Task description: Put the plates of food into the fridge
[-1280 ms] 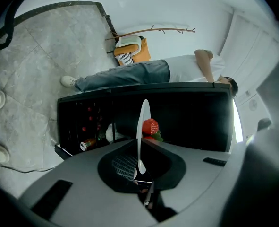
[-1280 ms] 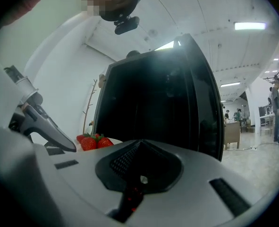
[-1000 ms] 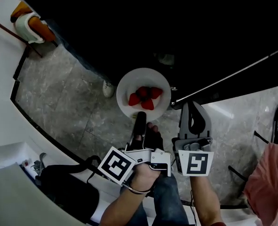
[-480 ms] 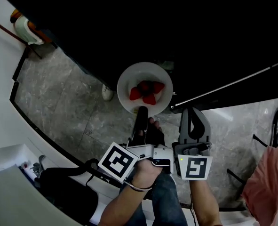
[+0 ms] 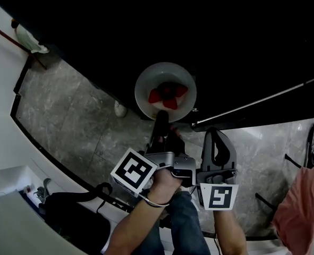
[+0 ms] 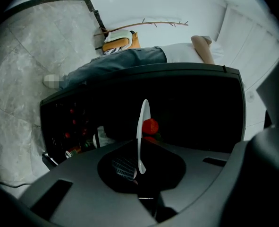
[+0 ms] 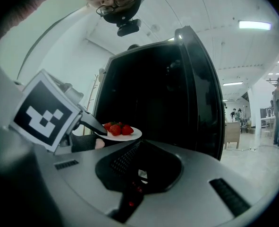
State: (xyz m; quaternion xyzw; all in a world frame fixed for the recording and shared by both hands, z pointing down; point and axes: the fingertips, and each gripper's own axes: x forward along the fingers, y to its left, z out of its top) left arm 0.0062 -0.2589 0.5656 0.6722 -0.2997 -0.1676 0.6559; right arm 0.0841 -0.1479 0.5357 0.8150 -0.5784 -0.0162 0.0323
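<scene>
Strawberries (image 5: pixel 166 94) on plate (image 5: pixel 146 86); plate before fridge (image 5: pixel 226 36), ahead of left gripper (image 5: pixel 161 116); right gripper (image 5: pixel 215 132) alongside.

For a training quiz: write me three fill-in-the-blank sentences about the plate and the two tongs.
1. The left tongs grip the plate by its ___.
2. The strawberries on the plate are ___ in colour.
3. The right tongs hold ___.
Missing words: rim; red; nothing.
</scene>
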